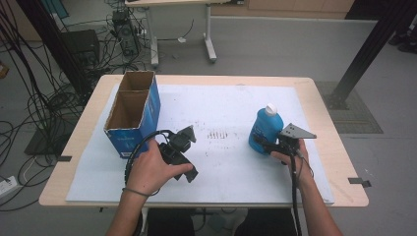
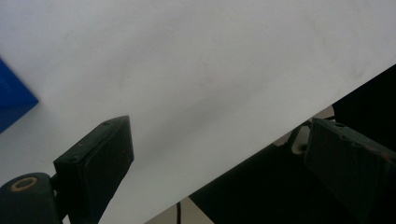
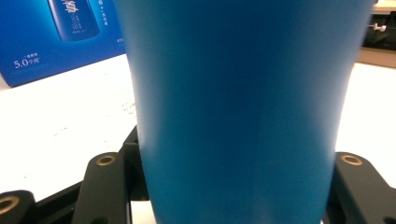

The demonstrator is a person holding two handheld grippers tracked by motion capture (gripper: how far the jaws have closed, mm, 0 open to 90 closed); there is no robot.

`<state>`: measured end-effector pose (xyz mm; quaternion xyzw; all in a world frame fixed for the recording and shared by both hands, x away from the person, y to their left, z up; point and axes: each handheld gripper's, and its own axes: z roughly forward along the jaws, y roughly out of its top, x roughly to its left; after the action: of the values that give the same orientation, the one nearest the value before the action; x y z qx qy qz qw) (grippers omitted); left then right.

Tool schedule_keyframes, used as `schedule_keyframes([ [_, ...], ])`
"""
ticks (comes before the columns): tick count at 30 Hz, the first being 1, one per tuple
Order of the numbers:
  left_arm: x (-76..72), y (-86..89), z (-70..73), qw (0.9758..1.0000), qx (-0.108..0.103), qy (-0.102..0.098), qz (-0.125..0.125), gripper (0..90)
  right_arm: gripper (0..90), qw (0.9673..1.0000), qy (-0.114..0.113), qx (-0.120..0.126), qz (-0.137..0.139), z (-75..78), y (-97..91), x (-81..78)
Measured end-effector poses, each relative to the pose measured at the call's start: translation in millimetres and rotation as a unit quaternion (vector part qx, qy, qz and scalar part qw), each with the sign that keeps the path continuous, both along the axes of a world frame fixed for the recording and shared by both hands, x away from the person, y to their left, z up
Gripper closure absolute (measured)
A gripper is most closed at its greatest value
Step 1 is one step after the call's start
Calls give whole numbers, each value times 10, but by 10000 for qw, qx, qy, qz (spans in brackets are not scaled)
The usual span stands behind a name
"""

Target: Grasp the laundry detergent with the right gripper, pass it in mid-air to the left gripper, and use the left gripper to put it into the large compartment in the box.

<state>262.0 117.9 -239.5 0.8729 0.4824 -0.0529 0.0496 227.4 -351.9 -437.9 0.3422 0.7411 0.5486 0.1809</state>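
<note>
Lab, cable tangle (image 1: 34,105), floor computer (image 1: 126,34), metal frame (image 1: 366,54)

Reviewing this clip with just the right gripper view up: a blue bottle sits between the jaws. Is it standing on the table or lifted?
Observer: The blue bottle stands upright on the white sheet; the right gripper is clamped on its lower body.
Operator: Is it capped?
Observer: Yes, a white cap is on top.
Operator: Where is the left gripper?
Observer: The left gripper is low over the sheet, beside the cardboard box, jaws apart with nothing between them.
Operator: Is the box open?
Observer: Yes, open on top, two compartments.
</note>
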Motion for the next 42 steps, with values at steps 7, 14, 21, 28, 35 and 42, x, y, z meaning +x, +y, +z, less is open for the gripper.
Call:
schedule_keyframes([
  [7, 8, -3, -2, 10000, 1, 3, 2, 83, 412, 10000, -48, 2, 7, -14, -5, -4],
  [14, 10, -10, 4, 10000, 3, 2, -8, 83, 414, 10000, -63, 21, 31, -26, -11, -4],
  [21, 14, -19, 0, 10000, 0, 3, -14, 83, 414, 10000, -72, 23, 32, -29, -12, -5],
  [28, 11, -25, 4, 10000, -2, -3, 8, 84, 415, 10000, -73, 18, 20, -25, -8, -6],
  [35, 0, -26, -4, 10000, 6, 4, 1, 83, 415, 10000, -78, 17, 12, -28, -5, -12],
  [42, 1, -21, 16, 10000, -12, -21, 14, 83, 415, 10000, -82, 17, 3, -28, -3, -16],
])
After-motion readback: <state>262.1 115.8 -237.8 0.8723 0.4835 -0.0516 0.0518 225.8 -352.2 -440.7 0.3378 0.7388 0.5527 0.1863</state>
